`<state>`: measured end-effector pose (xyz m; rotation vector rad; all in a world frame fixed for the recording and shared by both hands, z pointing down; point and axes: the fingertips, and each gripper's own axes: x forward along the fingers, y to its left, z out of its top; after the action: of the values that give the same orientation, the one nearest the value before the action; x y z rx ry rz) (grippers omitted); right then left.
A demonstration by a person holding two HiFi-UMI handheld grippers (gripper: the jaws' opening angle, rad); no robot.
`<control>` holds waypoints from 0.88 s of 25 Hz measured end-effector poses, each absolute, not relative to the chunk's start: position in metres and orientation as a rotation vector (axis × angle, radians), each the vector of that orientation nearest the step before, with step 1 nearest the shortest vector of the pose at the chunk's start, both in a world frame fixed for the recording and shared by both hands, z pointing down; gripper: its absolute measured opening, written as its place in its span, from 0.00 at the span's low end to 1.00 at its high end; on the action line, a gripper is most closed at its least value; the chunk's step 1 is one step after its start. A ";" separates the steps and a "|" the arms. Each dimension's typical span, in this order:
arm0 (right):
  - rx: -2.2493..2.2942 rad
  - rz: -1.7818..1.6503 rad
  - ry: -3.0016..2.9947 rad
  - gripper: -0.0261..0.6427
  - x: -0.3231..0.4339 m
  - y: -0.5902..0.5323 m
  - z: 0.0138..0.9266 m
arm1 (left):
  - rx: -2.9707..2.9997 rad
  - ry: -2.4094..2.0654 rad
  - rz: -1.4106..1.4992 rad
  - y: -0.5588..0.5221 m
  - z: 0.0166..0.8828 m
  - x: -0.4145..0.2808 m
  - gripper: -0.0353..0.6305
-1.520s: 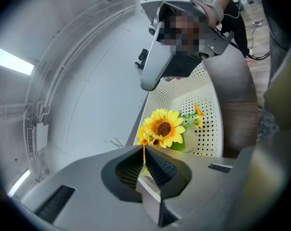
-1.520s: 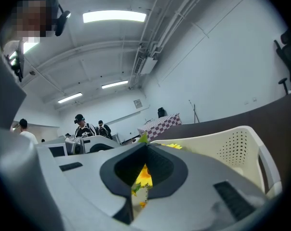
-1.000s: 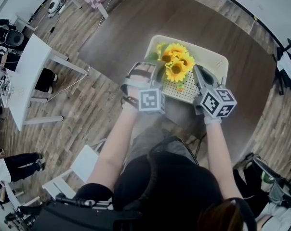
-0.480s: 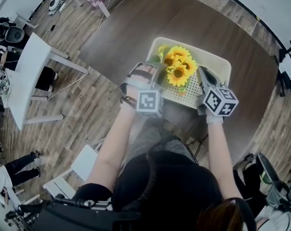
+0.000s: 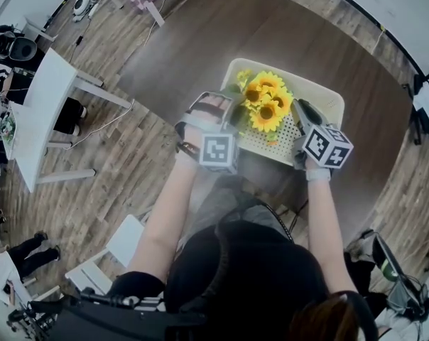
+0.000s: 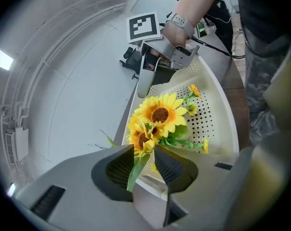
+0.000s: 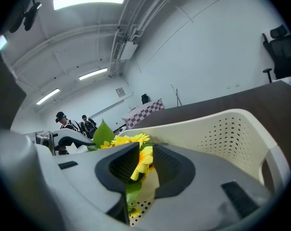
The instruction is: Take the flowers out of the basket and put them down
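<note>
The flowers (image 5: 265, 104) lie in the basket (image 5: 321, 94) on the bench (image 5: 200, 34), none taken out yet; the left claw (image 6: 144, 153) at their nine o'clock and the right claw (image 7: 145, 160) at four o'clock have both just been opening and stand released, a leaf and a petal loose between the jaws; gripping, lifting and setting down all remain.

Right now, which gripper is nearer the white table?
Left. The left gripper is at the basket's side facing the white table, the right gripper opposite; both sets of jaws have just been opening, flowers between them.
</note>
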<state>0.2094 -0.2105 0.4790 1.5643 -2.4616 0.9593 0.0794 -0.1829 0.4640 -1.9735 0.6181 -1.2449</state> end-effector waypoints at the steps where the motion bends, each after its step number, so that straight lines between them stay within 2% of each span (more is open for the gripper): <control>1: 1.555 0.982 -2.457 0.17 0.208 -0.211 0.481 | -1.976 0.611 -1.245 -0.183 0.464 0.080 0.26; 6: 1.513 1.050 -2.436 0.28 0.203 -0.214 0.491 | -1.969 0.602 -1.241 -0.183 0.465 0.078 0.26; 9: 1.503 1.091 -2.425 0.29 0.201 -0.215 0.494 | -1.967 0.606 -1.237 -0.183 0.462 0.077 0.26; 14: 1.447 1.203 -2.411 0.29 0.193 -0.214 0.502 | -1.971 0.607 -1.230 -0.181 0.459 0.075 0.26; 22: 1.459 1.334 -2.397 0.23 0.194 -0.215 0.506 | -1.961 0.577 -1.190 -0.177 0.456 0.084 0.26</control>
<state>0.1935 -0.2153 0.5060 1.4592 -2.3973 1.3343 0.0843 -0.1767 0.4560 -1.9614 0.5774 -1.1899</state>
